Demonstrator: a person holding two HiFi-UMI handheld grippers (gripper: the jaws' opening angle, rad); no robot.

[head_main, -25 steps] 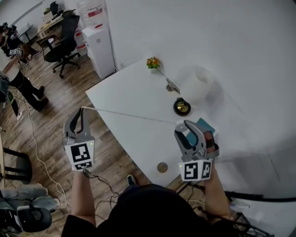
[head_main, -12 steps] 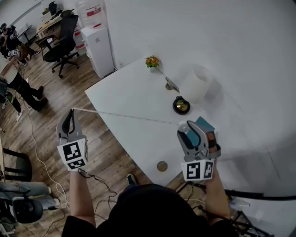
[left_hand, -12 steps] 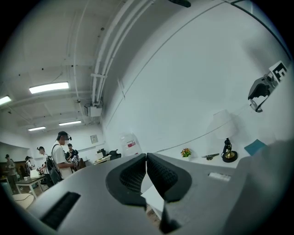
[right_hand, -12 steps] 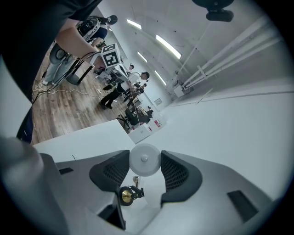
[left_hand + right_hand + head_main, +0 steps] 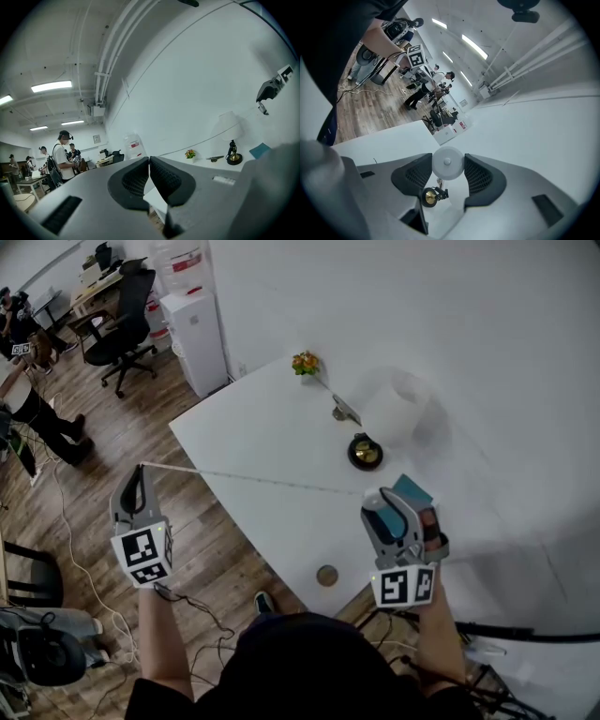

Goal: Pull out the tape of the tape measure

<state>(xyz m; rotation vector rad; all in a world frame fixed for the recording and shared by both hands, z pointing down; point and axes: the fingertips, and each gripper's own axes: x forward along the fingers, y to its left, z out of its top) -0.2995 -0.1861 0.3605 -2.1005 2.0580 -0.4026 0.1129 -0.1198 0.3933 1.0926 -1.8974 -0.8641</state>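
Note:
The tape measure's round white case sits between the jaws of my right gripper, which is shut on it above the near right part of the white table. In the right gripper view the case fills the gap between the pads. A thin tape runs from the case leftward across the table's corner to my left gripper, which is shut on the tape's end out over the wooden floor. In the left gripper view, my left gripper has its jaws pressed together.
A lamp with a white shade and a black and brass base stands behind the right gripper, beside a teal notebook. A small flower pot stands at the far corner, and a brown disc lies by the near edge. Cables and an office chair are on the floor at left.
My left gripper has moved left and slightly nearer, away from the table, and the stretch of tape between the grippers is longer. The right gripper has stayed put.

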